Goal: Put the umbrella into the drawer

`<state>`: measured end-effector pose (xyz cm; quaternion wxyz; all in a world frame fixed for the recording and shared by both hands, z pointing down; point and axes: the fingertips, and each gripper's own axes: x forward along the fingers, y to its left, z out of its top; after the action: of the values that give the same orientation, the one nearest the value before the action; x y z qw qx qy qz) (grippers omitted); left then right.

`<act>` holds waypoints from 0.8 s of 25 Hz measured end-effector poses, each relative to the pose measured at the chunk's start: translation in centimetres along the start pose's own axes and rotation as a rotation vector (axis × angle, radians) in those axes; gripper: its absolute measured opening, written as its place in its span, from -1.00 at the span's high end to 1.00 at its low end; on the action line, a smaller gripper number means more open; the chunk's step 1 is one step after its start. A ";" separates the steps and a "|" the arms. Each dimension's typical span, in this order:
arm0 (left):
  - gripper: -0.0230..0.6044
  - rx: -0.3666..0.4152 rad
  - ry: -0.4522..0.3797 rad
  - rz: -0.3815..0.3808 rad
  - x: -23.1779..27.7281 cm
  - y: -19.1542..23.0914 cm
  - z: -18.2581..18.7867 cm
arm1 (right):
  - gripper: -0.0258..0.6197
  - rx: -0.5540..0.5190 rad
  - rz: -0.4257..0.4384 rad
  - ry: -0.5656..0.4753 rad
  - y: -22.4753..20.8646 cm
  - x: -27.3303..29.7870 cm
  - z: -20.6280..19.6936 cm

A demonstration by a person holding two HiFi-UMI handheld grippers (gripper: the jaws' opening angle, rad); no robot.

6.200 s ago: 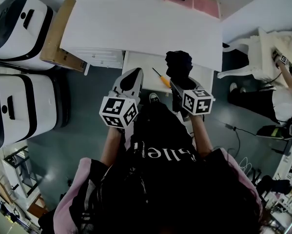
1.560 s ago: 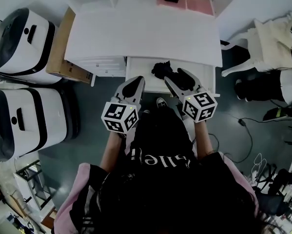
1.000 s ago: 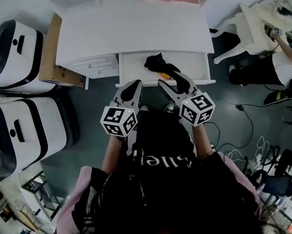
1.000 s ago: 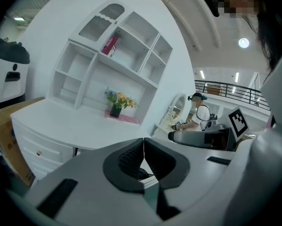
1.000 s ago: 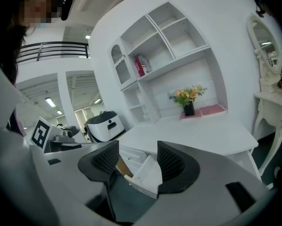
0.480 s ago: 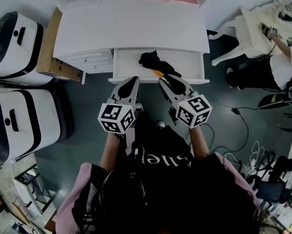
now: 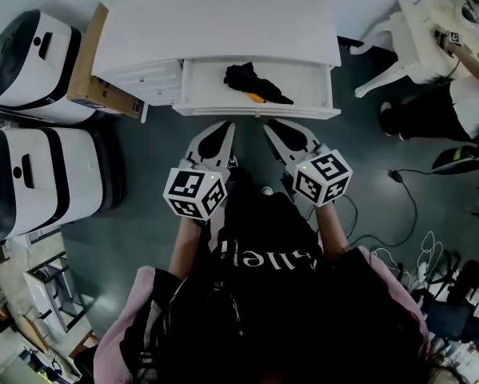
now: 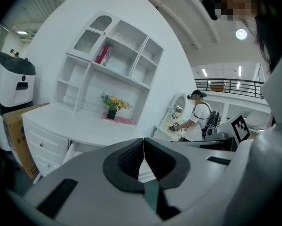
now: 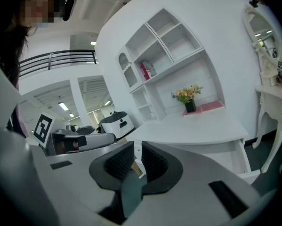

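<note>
Both tongs have backed away from the drawer (image 7: 255, 111) since a second ago, and now hang over the dark floor just short of its front edge. Umbrella (image 7: 253, 82): black, folded, orange handle (image 7: 257, 98) showing, lying inside the open drawer left of middle, touched by neither pair of tongs; some seconds back the right tongs carried it. Left tongs (image 7: 220, 130) (image 8: 143, 147): clenched, pads meeting, nothing between them. Right tongs (image 7: 281, 128) (image 9: 135, 161): gaping wide a second ago, now closing, only a narrow slit left between the pads, nothing held. White tabletop (image 7: 215, 30) above the drawer bare in the middle. Cardboard box (image 7: 87, 70) against its left end. Flowers (image 9: 188, 94) in a dark pot at the back of it.
</note>
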<state>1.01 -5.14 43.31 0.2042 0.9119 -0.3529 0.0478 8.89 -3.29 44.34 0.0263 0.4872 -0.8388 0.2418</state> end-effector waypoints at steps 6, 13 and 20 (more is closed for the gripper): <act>0.88 0.018 -0.007 0.020 -2.5 -4.2 -1.6 | 0.71 -0.017 0.071 0.000 2.1 -3.6 -1.9; 0.88 0.026 -0.030 0.029 -4.6 -7.6 -2.6 | 0.71 -0.067 0.084 0.001 3.4 -7.1 -2.9; 0.88 0.030 -0.028 0.024 -5.4 -9.4 -3.6 | 0.75 -0.113 0.068 0.005 4.1 -9.3 -3.8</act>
<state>3.43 6.04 42.17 0.1851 0.9111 -0.3659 0.0426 9.57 7.52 43.56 0.0474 0.4557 -0.8670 0.1960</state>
